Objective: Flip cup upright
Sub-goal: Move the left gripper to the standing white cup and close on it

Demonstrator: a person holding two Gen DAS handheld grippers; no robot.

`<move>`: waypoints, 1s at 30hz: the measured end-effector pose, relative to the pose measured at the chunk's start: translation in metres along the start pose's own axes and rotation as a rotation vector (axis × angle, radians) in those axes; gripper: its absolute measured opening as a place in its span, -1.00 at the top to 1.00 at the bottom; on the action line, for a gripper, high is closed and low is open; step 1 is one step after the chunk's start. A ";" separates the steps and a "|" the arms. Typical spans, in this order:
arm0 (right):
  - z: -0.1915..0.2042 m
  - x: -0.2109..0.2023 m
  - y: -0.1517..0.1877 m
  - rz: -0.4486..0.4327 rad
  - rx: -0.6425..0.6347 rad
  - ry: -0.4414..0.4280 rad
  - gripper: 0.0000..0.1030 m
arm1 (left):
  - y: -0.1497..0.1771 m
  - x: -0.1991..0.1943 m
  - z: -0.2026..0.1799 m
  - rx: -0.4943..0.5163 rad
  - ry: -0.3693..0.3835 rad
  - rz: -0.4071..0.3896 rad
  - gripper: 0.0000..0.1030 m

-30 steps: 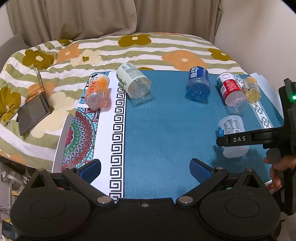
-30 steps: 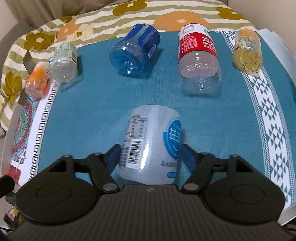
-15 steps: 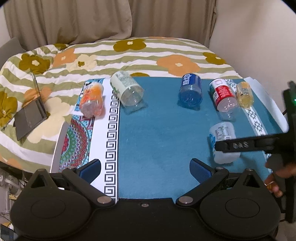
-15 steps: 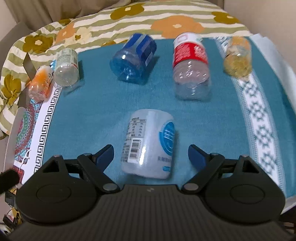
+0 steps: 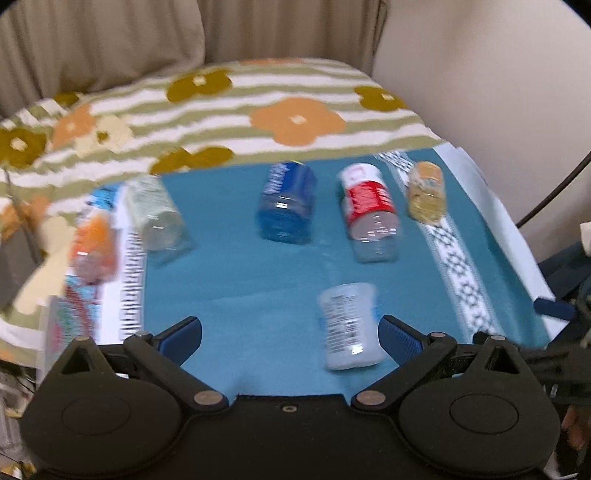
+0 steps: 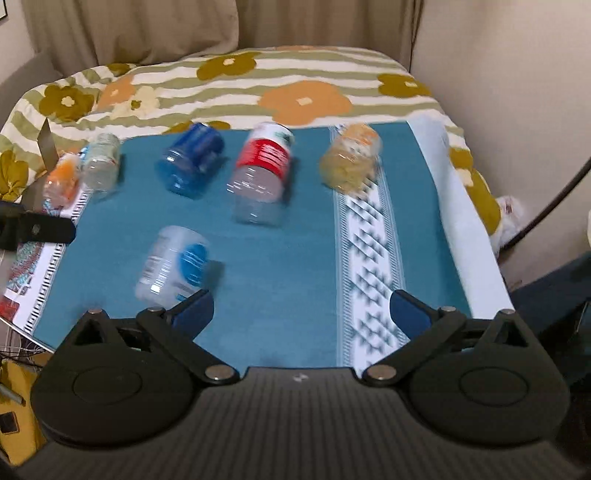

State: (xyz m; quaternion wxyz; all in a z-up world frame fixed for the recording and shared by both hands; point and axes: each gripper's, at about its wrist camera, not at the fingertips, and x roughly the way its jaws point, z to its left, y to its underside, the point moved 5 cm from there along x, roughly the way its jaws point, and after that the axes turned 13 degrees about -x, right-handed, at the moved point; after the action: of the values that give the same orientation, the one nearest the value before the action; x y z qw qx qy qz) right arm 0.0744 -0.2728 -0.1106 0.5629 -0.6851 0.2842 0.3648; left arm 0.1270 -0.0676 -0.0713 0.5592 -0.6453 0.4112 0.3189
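Home bedroom, floral striped bedspread (image 6: 229, 88), drawn beige curtains (image 6: 147, 29), plain wall (image 6: 498, 55)

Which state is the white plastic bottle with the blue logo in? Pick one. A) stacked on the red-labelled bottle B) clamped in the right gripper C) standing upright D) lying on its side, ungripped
D: the white plastic bottle with the blue logo lies on its side on the teal cloth, outside the open right gripper.

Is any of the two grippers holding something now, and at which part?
Nothing is held. The left gripper and right gripper are both open, and the white bottle lies on the blue cloth.
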 end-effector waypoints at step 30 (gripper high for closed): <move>-0.060 0.060 0.037 -0.002 0.043 -0.327 -1.00 | -0.007 0.146 -0.051 -0.047 -0.118 0.360 -0.23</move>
State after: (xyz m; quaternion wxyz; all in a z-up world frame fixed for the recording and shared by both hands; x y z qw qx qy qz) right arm 0.0904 -0.3377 -0.1744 0.6165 -0.6048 0.1958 0.4645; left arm 0.1980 -0.1429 -0.1866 0.5010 -0.5544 0.4788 0.4608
